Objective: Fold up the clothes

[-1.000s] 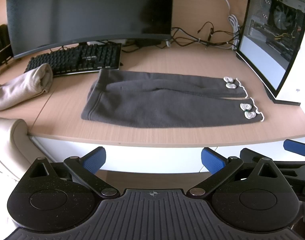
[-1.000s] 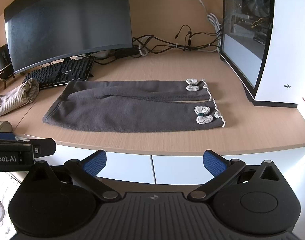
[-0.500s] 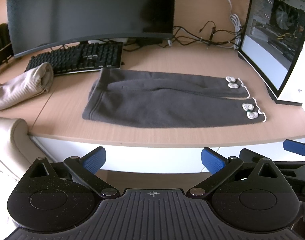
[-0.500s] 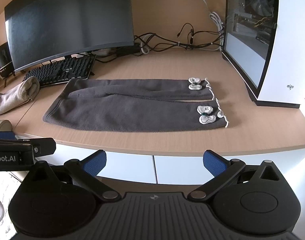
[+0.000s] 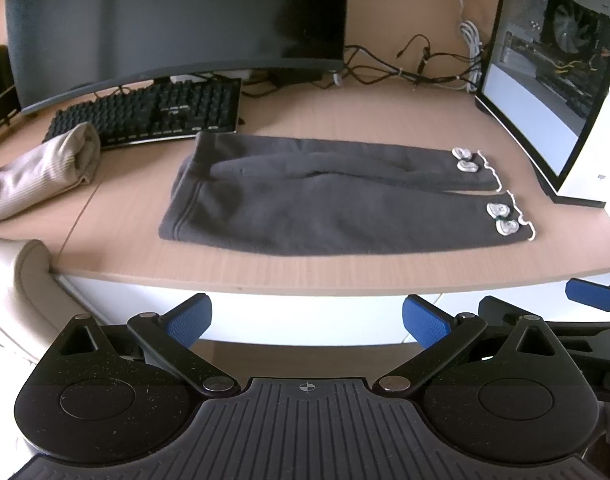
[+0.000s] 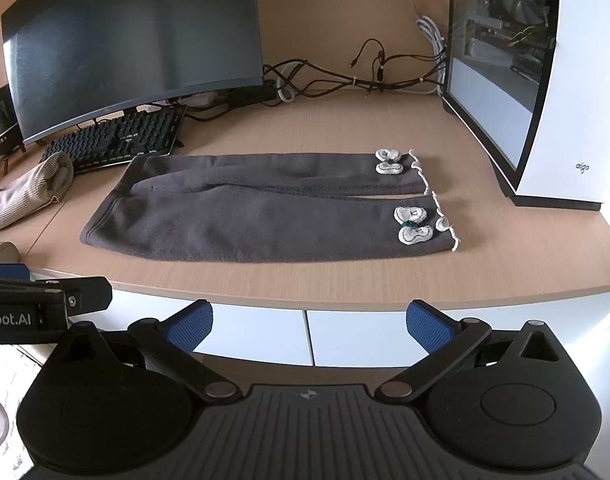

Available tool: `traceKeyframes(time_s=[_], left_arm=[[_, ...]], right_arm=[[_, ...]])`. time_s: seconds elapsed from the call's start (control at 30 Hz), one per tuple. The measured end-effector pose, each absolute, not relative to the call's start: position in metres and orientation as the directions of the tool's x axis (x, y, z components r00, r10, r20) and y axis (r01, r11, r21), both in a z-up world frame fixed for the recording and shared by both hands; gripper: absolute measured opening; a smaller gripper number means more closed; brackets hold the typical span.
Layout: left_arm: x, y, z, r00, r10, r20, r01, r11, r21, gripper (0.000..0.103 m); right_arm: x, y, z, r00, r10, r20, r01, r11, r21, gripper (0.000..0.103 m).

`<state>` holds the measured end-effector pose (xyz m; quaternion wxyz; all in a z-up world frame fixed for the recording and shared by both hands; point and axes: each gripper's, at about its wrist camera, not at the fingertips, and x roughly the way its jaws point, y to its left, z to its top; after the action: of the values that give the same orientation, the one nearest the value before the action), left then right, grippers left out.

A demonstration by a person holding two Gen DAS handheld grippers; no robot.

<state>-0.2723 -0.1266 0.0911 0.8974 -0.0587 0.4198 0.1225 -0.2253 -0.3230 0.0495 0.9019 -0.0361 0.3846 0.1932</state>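
Note:
Dark grey trousers [image 5: 329, 200] lie flat on the wooden desk [image 5: 305, 268], waist to the left, two legs running right, with white bow trims at the cuffs [image 5: 501, 220]. They also show in the right wrist view [image 6: 265, 212]. My left gripper [image 5: 307, 320] is open and empty, held in front of and below the desk's front edge. My right gripper [image 6: 309, 322] is open and empty, likewise short of the desk edge. Its blue finger [image 5: 589, 294] shows at the right of the left wrist view.
A curved monitor [image 5: 173, 20] and black keyboard [image 5: 153, 114] stand behind the trousers. A rolled beige garment [image 5: 41, 168] lies at the left. A white PC case [image 6: 545, 80] stands at the right, cables [image 6: 345, 76] behind. White drawers [image 6: 305, 336] sit under the desk.
Both grippers have moved slightly closer to the desk; the trousers appear a little larger. Both grippers stay open. The trousers have not moved.

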Motion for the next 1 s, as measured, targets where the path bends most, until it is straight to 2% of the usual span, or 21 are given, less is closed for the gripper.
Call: traceKeyframes(time_s=[0.57, 1.0], left_arm=[[-0.231, -0.103, 0.071, 0.547, 0.135, -0.826, -0.238, 0.971, 0.001, 0.103], [-0.162, -0.064, 0.057, 0.512, 0.087, -0.855, -0.192, 0.981, -0.015, 0.103]], right_arm=[[-0.188, -0.3, 0.032, 0.576, 0.308, -0.757, -0.347, 0.931, 0.115, 0.103], [-0.127, -0.272, 0.019, 0.556, 0.254, -0.791, -0.281, 0.953, 0.108, 0.103]])
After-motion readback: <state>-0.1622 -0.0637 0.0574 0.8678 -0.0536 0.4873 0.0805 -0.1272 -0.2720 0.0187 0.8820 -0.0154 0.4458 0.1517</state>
